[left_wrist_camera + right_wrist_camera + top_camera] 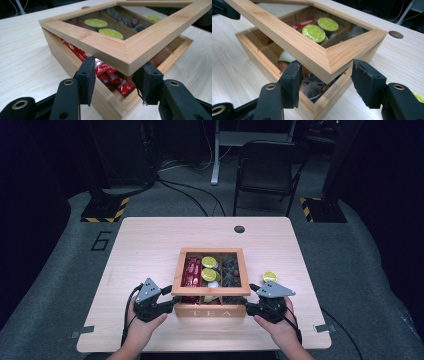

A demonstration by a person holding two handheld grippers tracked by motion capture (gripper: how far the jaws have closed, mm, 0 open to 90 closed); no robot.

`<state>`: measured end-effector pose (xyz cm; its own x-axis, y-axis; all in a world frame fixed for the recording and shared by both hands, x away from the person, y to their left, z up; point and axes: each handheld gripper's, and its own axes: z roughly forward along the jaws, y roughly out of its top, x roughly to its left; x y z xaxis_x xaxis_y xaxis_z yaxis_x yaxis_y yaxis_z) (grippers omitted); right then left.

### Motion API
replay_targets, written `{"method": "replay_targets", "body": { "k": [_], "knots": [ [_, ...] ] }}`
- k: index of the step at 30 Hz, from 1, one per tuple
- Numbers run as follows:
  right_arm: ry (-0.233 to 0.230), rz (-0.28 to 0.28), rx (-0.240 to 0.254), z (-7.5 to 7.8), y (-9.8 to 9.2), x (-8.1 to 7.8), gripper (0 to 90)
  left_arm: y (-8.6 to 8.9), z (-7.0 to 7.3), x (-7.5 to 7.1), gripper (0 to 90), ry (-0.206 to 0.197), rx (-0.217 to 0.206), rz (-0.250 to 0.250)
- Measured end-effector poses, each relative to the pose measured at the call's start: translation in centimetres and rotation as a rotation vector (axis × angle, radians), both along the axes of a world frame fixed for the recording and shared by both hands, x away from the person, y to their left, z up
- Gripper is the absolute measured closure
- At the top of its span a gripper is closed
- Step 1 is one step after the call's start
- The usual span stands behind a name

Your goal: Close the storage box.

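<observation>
From the high view, a square bamboo tea box with "TEA" on its front wall sits near the front edge of the pale wooden worktop. Its glass-paned bamboo lid hangs partly raised over the box, front edge lifted. The left gripper sits at the lid's front left corner and the right gripper at its front right corner, each in a hand reaching in from below. Inside the box lie red sachets, yellow-green foil capsules and dark wrapped items. One more yellow-green capsule rests on the worktop just right of the box.

In the left gripper view, the two black jaws stand apart on either side of the lid's corner, which pokes between them; the pads sit just beside the wood, and I cannot tell whether they press on it. A gap shows between lid and box, with the red sachets beneath.

In the right gripper view, the jaws likewise stand apart, straddling the other lid corner. The left pad is right beside the frame, the right pad slightly clear of it. Capsules and a dark packet show through the pane and the gap.
</observation>
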<state>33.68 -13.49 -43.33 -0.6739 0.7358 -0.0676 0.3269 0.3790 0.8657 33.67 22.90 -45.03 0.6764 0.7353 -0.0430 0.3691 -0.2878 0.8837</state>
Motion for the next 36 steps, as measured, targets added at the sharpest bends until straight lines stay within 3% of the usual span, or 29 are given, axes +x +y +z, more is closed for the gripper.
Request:
{"method": "replay_targets", "body": {
  "k": [6,13,17,19,22,24,27,30,34,36],
  "knots": [
    [0.024,0.006,-0.009,-1.1,0.0,-0.5,41.5,0.0,-1.0,-0.5,52.5,-0.010,0.019,-0.002],
    [0.058,0.012,-0.008,-1.9,-0.1,-0.7,41.3,0.1,-1.8,-1.0,49.3,0.020,0.018,-0.001],
    [0.072,0.028,0.032,-1.9,-0.4,-1.0,42.9,-0.3,-2.5,-1.4,46.8,0.051,0.109,-0.032],
    [0.081,0.028,0.027,-2.0,-0.4,-1.0,42.8,0.0,-2.4,-1.5,45.6,0.027,0.060,-0.022],
    [0.098,0.026,0.014,-2.4,-0.4,-0.9,42.6,0.4,-1.8,-1.3,45.3,0.011,0.033,0.004],
    [0.092,0.032,0.008,-2.4,-0.3,-0.9,41.9,0.6,-1.8,-1.3,43.6,0.022,0.036,0.005],
    [0.082,0.030,0.004,-2.4,-0.1,-1.1,40.0,0.9,-2.3,-1.1,38.6,0.076,0.028,0.005],
    [0.075,0.026,-0.006,-2.3,-0.2,-1.1,38.4,1.2,-2.4,-0.9,35.7,0.095,0.014,0.004],
    [0.062,0.020,-0.015,-2.3,-0.8,-1.0,35.5,2.0,-2.0,-0.8,33.9,0.058,-0.011,0.011],
    [0.060,0.014,-0.018,-2.3,-0.9,-1.0,35.4,2.2,-2.0,-0.7,32.1,0.065,-0.026,0.006]
  ]
}}
